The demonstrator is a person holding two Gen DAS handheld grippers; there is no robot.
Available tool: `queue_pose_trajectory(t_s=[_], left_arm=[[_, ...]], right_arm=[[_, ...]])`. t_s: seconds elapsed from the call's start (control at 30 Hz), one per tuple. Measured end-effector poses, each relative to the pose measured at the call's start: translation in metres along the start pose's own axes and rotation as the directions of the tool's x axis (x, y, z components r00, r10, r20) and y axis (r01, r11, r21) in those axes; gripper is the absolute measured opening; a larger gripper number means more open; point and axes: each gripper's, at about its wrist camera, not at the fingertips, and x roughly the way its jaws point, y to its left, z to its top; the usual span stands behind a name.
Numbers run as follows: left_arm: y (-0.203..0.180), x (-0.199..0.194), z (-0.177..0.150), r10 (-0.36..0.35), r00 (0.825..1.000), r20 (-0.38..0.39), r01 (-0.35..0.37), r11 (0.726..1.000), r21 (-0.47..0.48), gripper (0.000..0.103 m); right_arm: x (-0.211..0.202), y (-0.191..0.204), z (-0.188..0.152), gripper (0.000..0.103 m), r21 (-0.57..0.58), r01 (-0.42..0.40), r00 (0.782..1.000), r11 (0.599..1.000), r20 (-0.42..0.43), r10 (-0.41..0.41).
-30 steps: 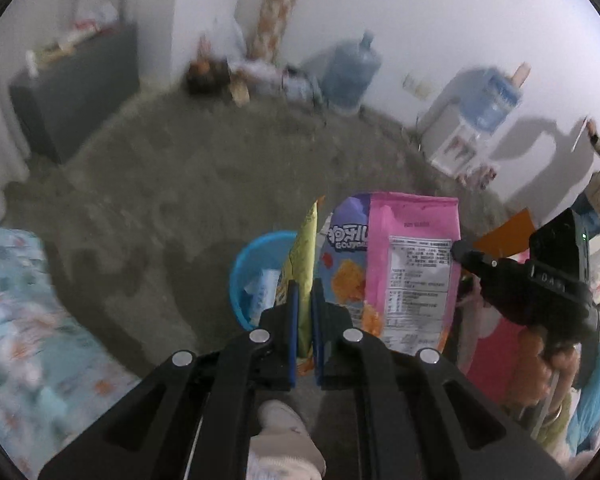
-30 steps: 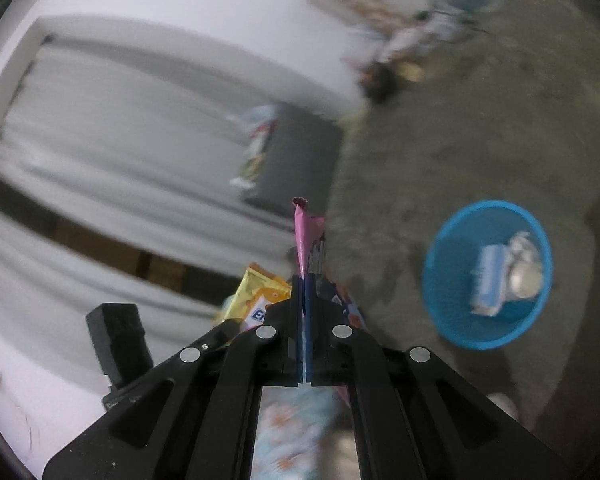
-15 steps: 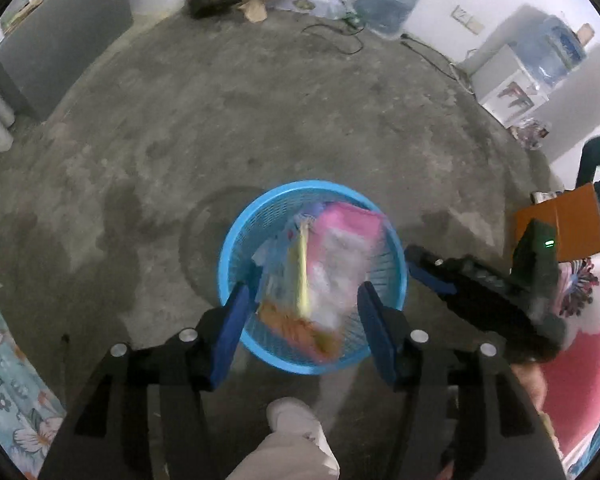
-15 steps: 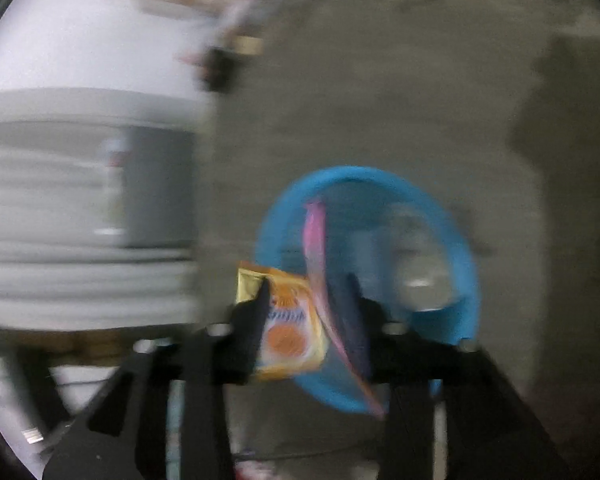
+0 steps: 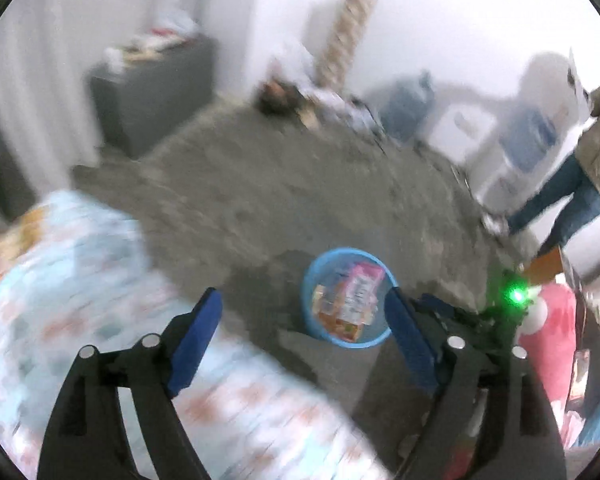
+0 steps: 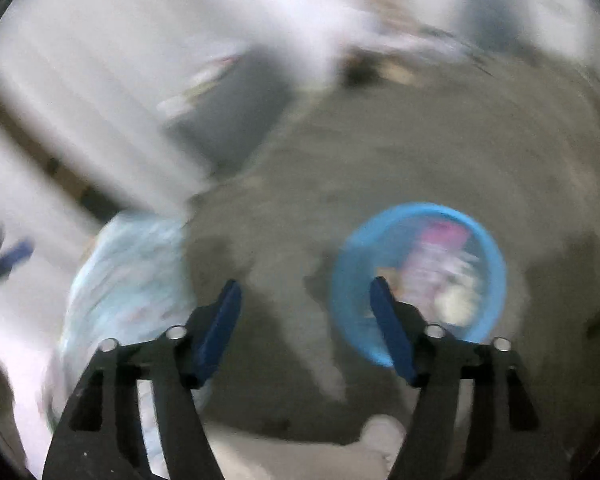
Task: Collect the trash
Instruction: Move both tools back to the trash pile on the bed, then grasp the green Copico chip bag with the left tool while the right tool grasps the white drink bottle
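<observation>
On the rough grey concrete floor [image 5: 300, 200] sits the round blue plastic mesh basket [image 5: 312, 280], holding the glossy pink snack bag [image 5: 360, 288] and the orange-yellow snack wrapper [image 5: 332, 316], both flat and crinkled. Left gripper [image 5: 302, 312]: jaws wide, just been opening, nothing between the blue pads. Right gripper [image 6: 306, 304]: jaws wide, likewise just been opening, empty. One second ago each clamped a wrapper above the basket; both wrappers now lie inside it. Floral blue-white bedsheet [image 5: 80, 300] at left, blurred
</observation>
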Motion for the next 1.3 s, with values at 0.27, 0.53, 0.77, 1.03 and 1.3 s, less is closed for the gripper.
queue_pose_trajectory(t_s=[0.27, 0.53, 0.77, 1.03, 1.3], left_arm=[[0.123, -0.177, -0.14, 0.226, 0.95, 0.215, -0.172, 0.954, -0.245, 0.089], [0.125, -0.161, -0.271, 0.328, 0.931, 0.159, -0.29, 0.931, -0.22, 0.091], [0.091, -0.088, -0.323, 0.672, 0.728, 0.137, -0.686, 0.716, 0.13, 0.091], [0.104, -0.083, -0.333, 0.714, 0.685, 0.145, -0.728, 0.679, 0.093, 0.052], [0.141, -0.107, -0.33, 0.691, 0.711, 0.129, -0.691, 0.721, -0.057, 0.0]], right_arm=[[-0.032, 0.191, -0.062, 0.074, -0.436, -0.344, 0.935, 0.832, -0.242, 0.259], [0.013, 0.255, -0.118, 0.072, -0.335, -0.494, 0.801, 0.802, -0.534, 0.271], [0.052, 0.313, -0.097, 0.069, -0.32, -0.506, 0.775, 0.801, -0.576, 0.26], [0.119, 0.368, -0.111, 0.071, -0.431, -0.503, 0.739, 0.75, -0.663, 0.115], [0.116, 0.356, -0.114, 0.057, -0.342, -0.53, 0.693, 0.776, -0.702, 0.164]])
